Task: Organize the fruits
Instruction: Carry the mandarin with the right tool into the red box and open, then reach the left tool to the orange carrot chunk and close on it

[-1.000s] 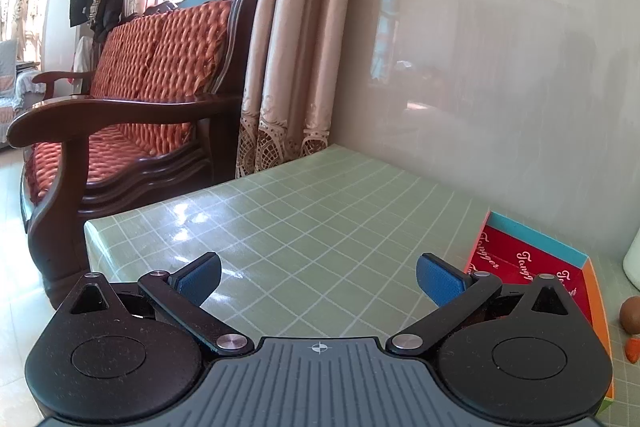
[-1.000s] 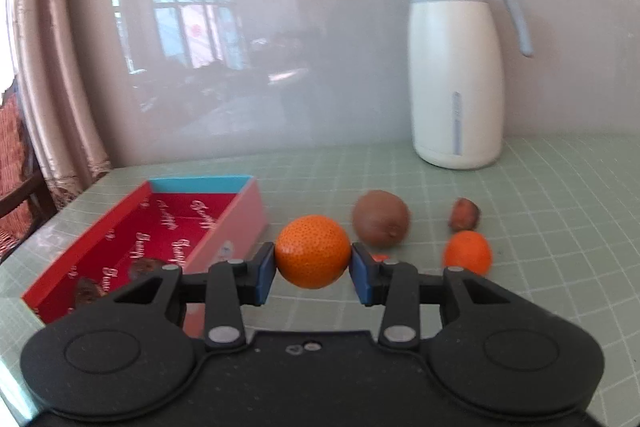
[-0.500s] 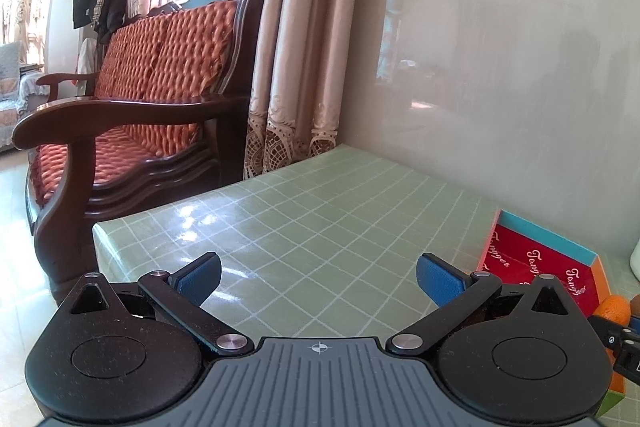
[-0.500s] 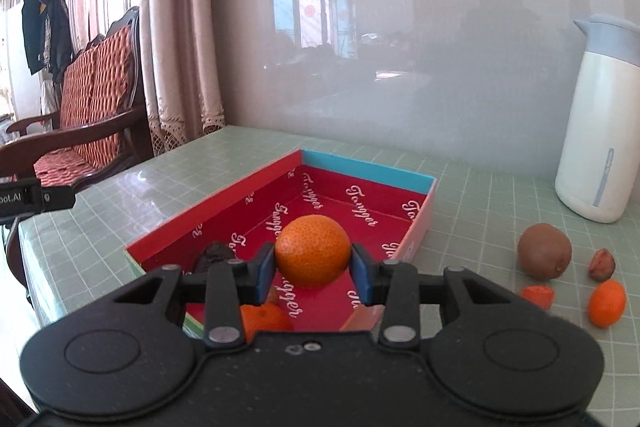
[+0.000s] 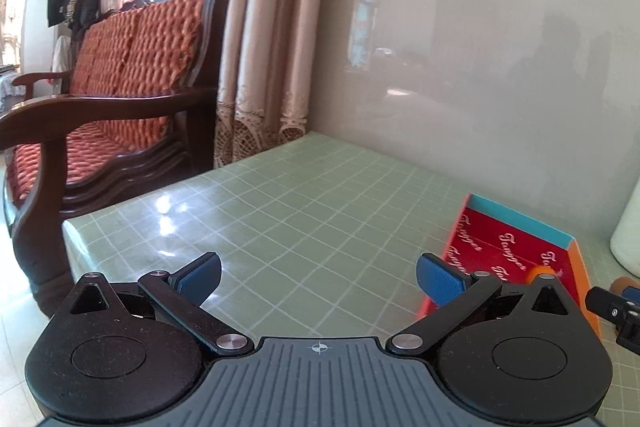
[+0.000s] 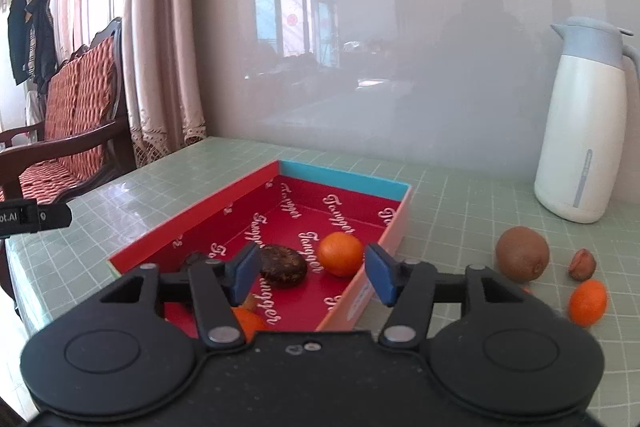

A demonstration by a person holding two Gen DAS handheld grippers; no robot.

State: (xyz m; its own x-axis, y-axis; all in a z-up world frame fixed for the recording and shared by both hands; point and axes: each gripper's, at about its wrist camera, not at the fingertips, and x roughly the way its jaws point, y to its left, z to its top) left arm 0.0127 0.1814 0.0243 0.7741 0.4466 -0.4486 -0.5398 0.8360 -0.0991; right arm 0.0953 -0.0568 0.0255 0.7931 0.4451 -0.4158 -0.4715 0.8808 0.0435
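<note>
A green checked surface (image 6: 460, 195) fills the lower frame. At centre lies a red box (image 6: 192, 227), its long axis running from lower left to upper right toward the wall. A white jug (image 6: 580, 131) stands at right, cut off in the left wrist view. Right tongs (image 6: 308, 273) are opening above the box, pads clear of the orange (image 6: 340, 253) resting inside beside a dark fruit (image 6: 284, 265). A kiwi (image 6: 522, 255) and small orange (image 6: 588, 303) sit outside, lower right. Left tongs (image 5: 318, 277) gape wide, empty, over bare surface.
</note>
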